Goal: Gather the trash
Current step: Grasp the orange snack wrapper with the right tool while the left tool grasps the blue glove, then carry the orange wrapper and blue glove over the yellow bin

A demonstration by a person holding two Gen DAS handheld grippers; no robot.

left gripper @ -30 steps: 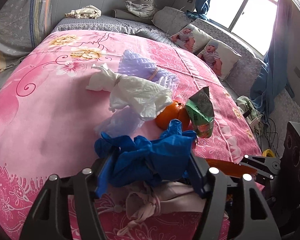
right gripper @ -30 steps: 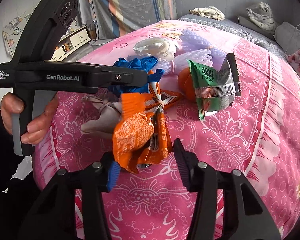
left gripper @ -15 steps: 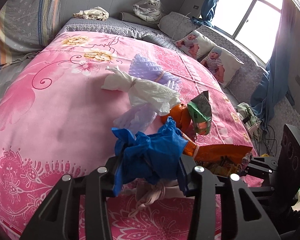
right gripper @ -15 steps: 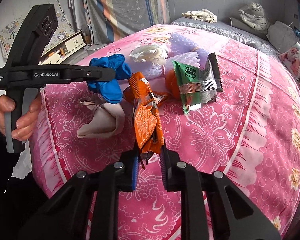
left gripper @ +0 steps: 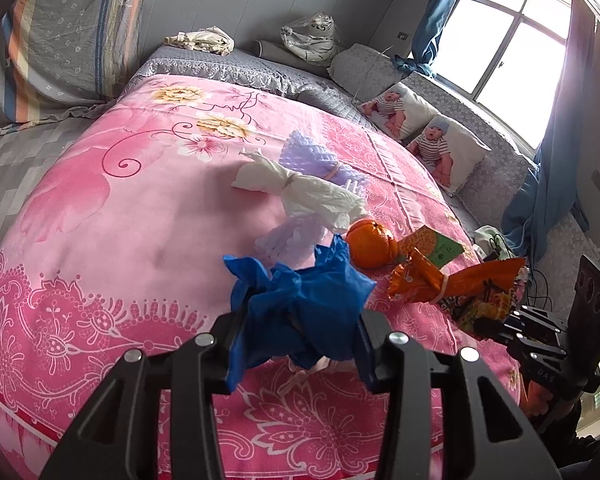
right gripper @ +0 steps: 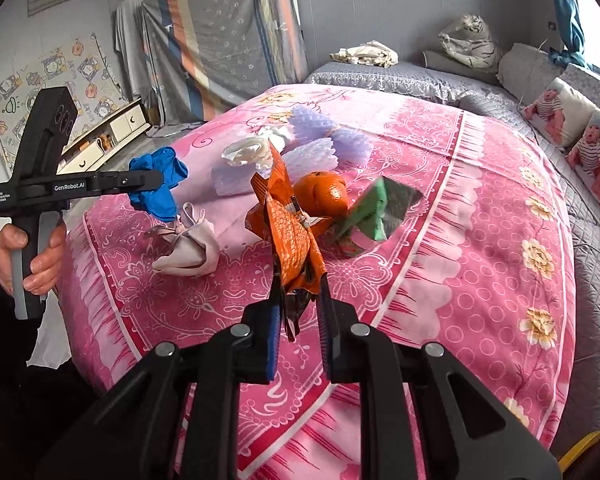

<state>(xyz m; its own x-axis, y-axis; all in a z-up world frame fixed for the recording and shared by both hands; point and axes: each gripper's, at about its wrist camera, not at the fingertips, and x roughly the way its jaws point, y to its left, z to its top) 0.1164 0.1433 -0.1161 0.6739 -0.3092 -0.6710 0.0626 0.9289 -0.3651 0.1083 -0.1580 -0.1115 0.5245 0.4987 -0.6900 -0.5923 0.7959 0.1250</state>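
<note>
My left gripper [left gripper: 300, 336] is shut on a crumpled blue glove [left gripper: 300, 300] and holds it above the pink bedspread [left gripper: 112, 216]; it also shows in the right wrist view [right gripper: 156, 184]. My right gripper [right gripper: 298, 312] is shut on an orange snack wrapper [right gripper: 288, 236], lifted off the bed; the wrapper also shows in the left wrist view [left gripper: 452, 284]. On the bed lie a green wrapper [right gripper: 376, 216], a tangerine [right gripper: 324, 192], a white tissue bundle [left gripper: 312, 196], purple foam netting [left gripper: 316, 156] and a pale pink pouch [right gripper: 188, 248].
Grey bedding with baby-print pillows [left gripper: 428, 140] lies along the far and right sides. A plastic-wrapped toy [left gripper: 308, 40] and a cloth bundle [left gripper: 200, 40] sit at the head. A striped sheet [left gripper: 60, 40] hangs at the left. A white drawer unit [right gripper: 116, 128] stands beyond the bed.
Both grippers have lifted up and back from the bed with their loads. The orange wrapper is higher. The green wrapper has shifted and looks blurred.
</note>
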